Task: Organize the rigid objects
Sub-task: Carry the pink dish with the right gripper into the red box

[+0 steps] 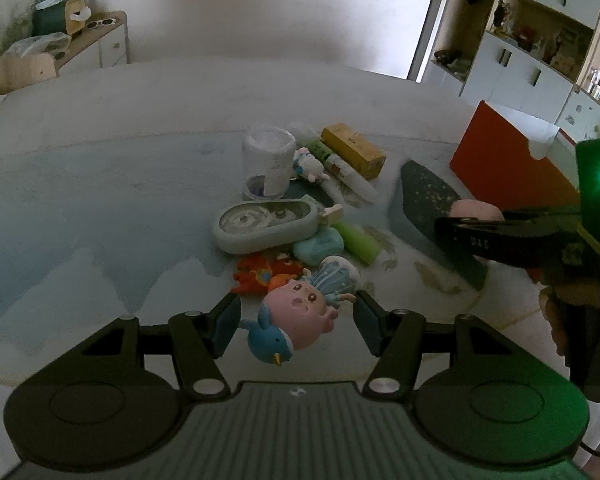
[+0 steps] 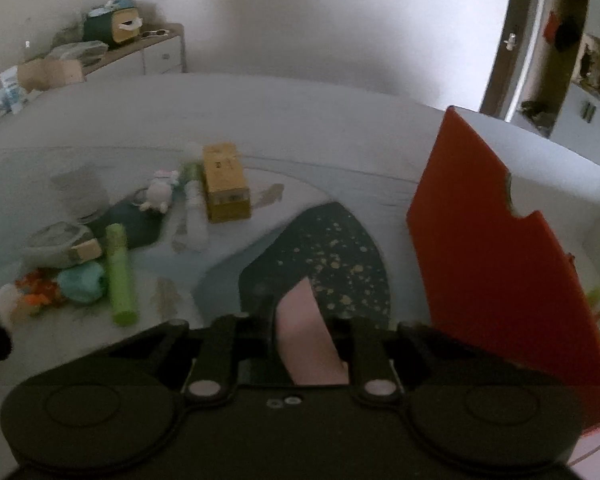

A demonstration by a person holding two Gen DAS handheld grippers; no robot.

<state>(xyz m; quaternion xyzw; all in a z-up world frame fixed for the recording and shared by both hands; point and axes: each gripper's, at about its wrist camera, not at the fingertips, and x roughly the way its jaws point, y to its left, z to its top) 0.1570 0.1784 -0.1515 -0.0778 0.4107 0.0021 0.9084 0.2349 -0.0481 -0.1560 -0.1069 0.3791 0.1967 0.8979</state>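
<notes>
Pink block [image 2: 306,332] sits pinched in the right gripper's [image 2: 300,320] jaws; the left gripper's [image 1: 296,320] jaws stand spread around a pink toy [image 1: 300,312].

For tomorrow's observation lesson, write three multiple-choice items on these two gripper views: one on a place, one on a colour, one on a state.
1. Where does the yellow carton lie?
A. on the patterned cloth, behind the toy pile
B. on the far cabinet
C. inside the red box

2. What colour is the upright box?
A. blue
B. red
C. white

3. How is the right gripper?
A. wide open, empty
B. out of view
C. shut on a pink object

Key: 1 A, the carton rests on the cloth. 2 B, its wall is red. 3 C, the fingers clamp the pink piece.
</notes>
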